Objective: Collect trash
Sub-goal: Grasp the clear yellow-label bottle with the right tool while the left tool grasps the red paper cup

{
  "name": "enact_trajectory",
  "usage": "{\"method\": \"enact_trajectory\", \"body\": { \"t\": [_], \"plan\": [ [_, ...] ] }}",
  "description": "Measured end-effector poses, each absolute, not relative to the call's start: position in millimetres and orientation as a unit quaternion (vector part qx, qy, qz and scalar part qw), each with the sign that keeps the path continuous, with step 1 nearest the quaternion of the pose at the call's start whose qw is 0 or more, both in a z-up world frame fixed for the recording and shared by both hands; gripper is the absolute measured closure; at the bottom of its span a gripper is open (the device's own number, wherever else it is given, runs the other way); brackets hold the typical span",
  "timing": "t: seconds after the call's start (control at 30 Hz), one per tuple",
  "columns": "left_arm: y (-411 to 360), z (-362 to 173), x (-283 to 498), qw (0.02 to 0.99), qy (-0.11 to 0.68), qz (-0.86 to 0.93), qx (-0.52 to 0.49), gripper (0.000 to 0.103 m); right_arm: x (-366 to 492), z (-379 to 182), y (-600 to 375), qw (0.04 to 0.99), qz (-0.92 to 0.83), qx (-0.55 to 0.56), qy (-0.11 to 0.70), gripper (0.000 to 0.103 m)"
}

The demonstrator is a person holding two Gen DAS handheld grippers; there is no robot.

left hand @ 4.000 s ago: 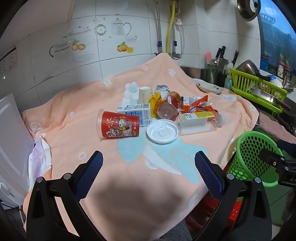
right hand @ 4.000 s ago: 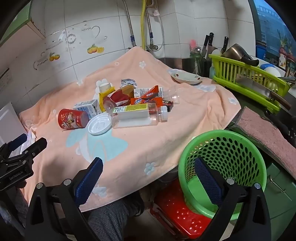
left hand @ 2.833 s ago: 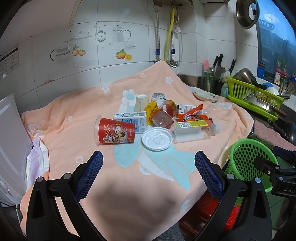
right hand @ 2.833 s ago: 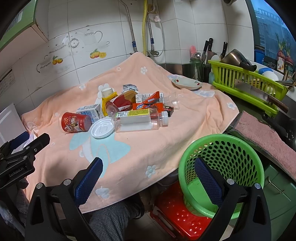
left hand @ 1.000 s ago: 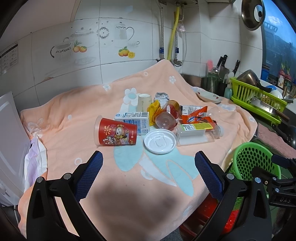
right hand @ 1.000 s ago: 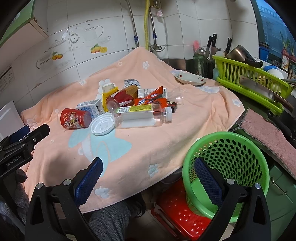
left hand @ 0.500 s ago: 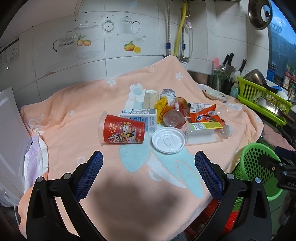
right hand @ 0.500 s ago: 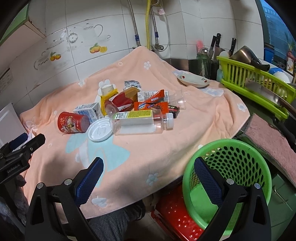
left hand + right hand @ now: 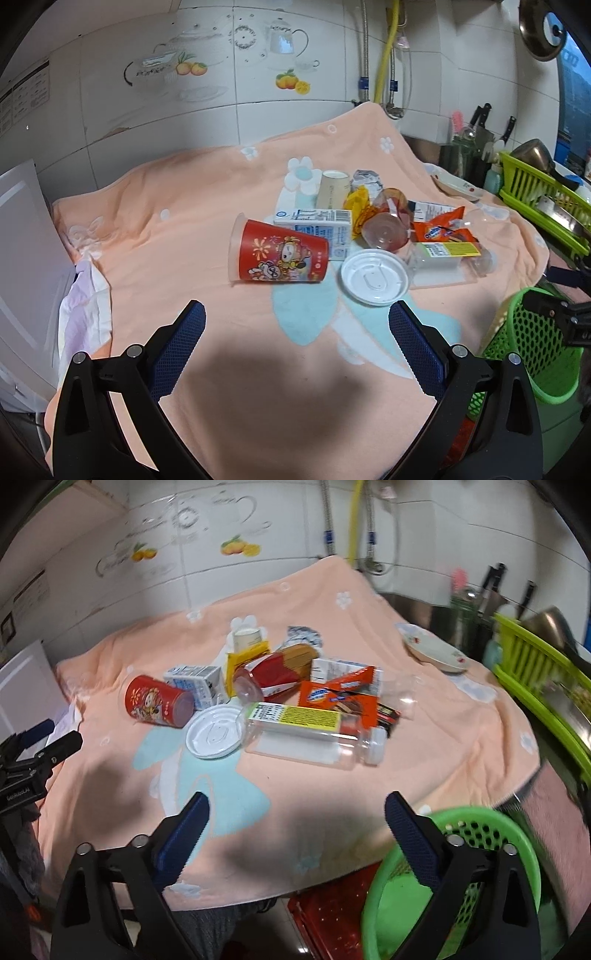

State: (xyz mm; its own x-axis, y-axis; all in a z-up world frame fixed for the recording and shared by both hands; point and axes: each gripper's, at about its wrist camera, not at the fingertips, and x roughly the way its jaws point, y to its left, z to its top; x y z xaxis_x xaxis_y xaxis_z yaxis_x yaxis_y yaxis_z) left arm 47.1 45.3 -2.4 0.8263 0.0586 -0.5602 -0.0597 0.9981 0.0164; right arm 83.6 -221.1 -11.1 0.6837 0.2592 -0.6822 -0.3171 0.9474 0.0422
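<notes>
Blue-padded jaws of the left gripper [image 9: 295, 332] stand wide apart over the near edge of a peach blanket [image 9: 177, 236], with nothing between them. The right gripper [image 9: 295, 819] is likewise spread and empty, its jaws having just been closing a little; it hangs above the blanket's front hem, beside a green mesh basket [image 9: 461, 878] that sits off the blanket's near right corner on a red stool [image 9: 332, 915].

Trash lies in a loose heap at the middle of the blanket, well apart from both grippers. Nearest is a white plastic lid [image 9: 375, 277], flat on a pale blue patch. Just left of it a red printed cup [image 9: 280, 254] lies on its side. To the lid's right a clear plastic bottle [image 9: 310, 734] with a yellow-green label lies on its side, cap pointing right. Behind these are a blue-and-white milk carton [image 9: 317, 229], orange snack wrappers [image 9: 340, 694], a tipped red-and-clear cup [image 9: 273, 679], a yellow packet [image 9: 360, 206] and an upright paper cup [image 9: 332, 188]; a crumpled silvery scrap [image 9: 365, 179], possibly foil, lies at the back.

Farther right, a small dish [image 9: 432, 653] rests on the blanket's edge near a lime dish rack [image 9: 543, 199]. White tiles with fruit decals [image 9: 291, 81] close the scene.
</notes>
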Motion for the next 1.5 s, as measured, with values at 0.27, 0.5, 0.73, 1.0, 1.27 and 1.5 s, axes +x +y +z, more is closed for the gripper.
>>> {"method": "enact_trajectory", "body": {
  "t": [0.27,0.5,0.73,1.0,1.27,1.5],
  "plan": [
    [52,-9,64,0.952,0.304,0.039,-0.003,0.005,126,-17,-199,0.885,0.218,-0.135,0.389,0.018],
    [66,-14,85,0.947,0.318,0.044,-0.015,0.005,165,-25,-177,0.842,0.277,-0.222,0.405,0.020],
    [80,-17,104,0.943,0.329,0.053,-0.020,0.005,201,-36,-156,0.800,0.322,-0.293,0.413,0.020],
    [96,-18,122,0.940,0.335,0.056,-0.027,0.006,237,-56,-143,0.745,0.360,-0.330,0.454,0.021],
    [105,-18,154,0.939,0.342,0.032,-0.020,0.006,247,-82,-132,0.706,0.369,-0.361,0.484,0.033],
    [121,-25,190,0.931,0.361,-0.038,-0.031,0.006,237,-77,-135,0.707,0.358,-0.370,0.484,0.047]
  ]
}}
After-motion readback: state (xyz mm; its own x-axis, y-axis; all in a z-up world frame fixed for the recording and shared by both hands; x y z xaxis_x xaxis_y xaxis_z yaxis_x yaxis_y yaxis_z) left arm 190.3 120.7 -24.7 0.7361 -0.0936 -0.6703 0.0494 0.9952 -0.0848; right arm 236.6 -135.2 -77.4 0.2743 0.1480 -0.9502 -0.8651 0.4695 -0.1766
